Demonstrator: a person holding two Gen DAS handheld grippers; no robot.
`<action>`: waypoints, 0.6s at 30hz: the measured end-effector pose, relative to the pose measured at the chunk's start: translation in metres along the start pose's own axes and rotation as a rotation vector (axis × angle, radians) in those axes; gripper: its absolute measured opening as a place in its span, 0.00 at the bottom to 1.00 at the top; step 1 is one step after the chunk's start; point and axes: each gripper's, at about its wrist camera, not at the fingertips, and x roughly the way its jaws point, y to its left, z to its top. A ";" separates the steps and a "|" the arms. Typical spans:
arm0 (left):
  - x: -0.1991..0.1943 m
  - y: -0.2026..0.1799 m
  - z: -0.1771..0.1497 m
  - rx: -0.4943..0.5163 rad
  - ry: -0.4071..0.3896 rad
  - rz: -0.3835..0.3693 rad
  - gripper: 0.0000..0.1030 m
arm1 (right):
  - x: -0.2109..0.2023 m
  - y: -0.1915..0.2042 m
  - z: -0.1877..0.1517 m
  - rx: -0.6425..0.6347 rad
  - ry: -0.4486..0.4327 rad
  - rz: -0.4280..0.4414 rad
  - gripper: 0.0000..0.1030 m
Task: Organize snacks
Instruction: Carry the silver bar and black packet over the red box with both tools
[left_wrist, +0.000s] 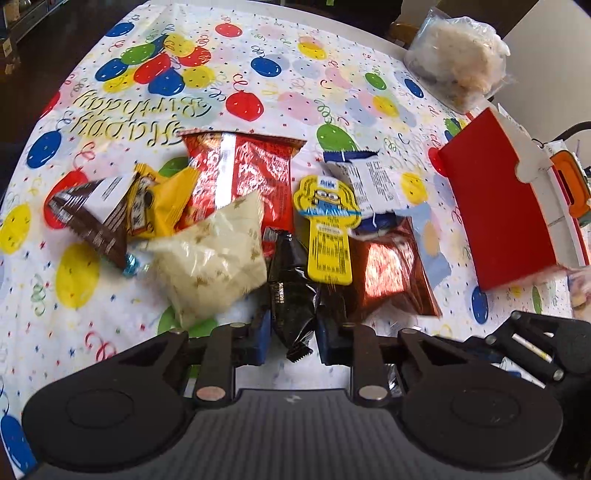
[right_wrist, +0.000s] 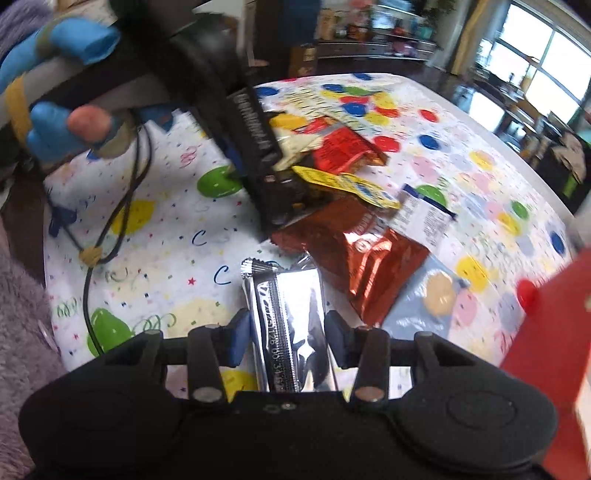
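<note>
A heap of snacks lies on the balloon-print birthday tablecloth. My left gripper is shut on a black snack packet at the near edge of the heap, with a blue pad pressed on each side. My right gripper is shut on a silver-wrapped bar, which sticks forward between the pads just above the cloth. The heap holds a red foil bag, a cream pouch, a yellow packet, a brown packet, a yellow cartoon-figure packet and a copper foil bag.
A red box with a white rim stands to the right of the heap. Behind it sits a clear bag of pale food. A hand in a blue glove holds the left gripper, and a thin black cable trails over the cloth.
</note>
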 end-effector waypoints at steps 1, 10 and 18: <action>-0.002 0.001 -0.003 0.000 -0.001 -0.001 0.23 | -0.003 0.001 -0.001 0.032 -0.006 -0.008 0.41; -0.029 0.010 -0.033 0.017 -0.033 -0.008 0.22 | -0.038 -0.003 -0.017 0.335 -0.070 -0.114 0.40; -0.063 -0.003 -0.040 0.057 -0.115 -0.068 0.22 | -0.079 0.001 -0.024 0.524 -0.137 -0.221 0.40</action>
